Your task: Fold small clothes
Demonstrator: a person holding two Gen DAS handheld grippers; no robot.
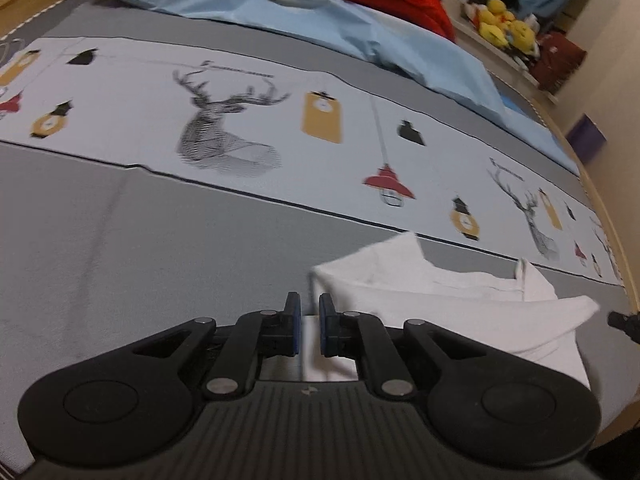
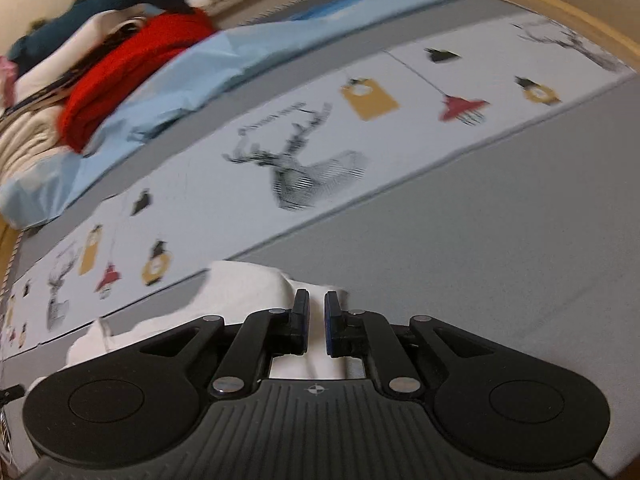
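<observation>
Both sets of fingers stand slightly parted, gripping nothing: left fingers (image 1: 309, 305) and right fingers (image 2: 316, 301) hover over opposite ends of the white garment (image 1: 452, 304) lying on the grey bed (image 1: 160, 248).

Soft, even indoor light falls across the bed cover (image 1: 120, 240) in both wrist views, with no hard shadows and no glare; its source lies outside the frames. Colours read slightly cool and muted. Fisheye distortion bows the bed's wooden edge (image 2: 560, 8) into an arc and bends the printed band of deer and lanterns (image 1: 224, 132). Motion blur smears the right wrist view most, softening that print (image 2: 304, 168) and the red garment (image 2: 120, 76) at the far side. The left view is sharper at centre, though the yellow toys (image 1: 504, 24) dissolve toward the corner. A white garment (image 1: 440, 300) shows little texture, nearly washed out.
</observation>
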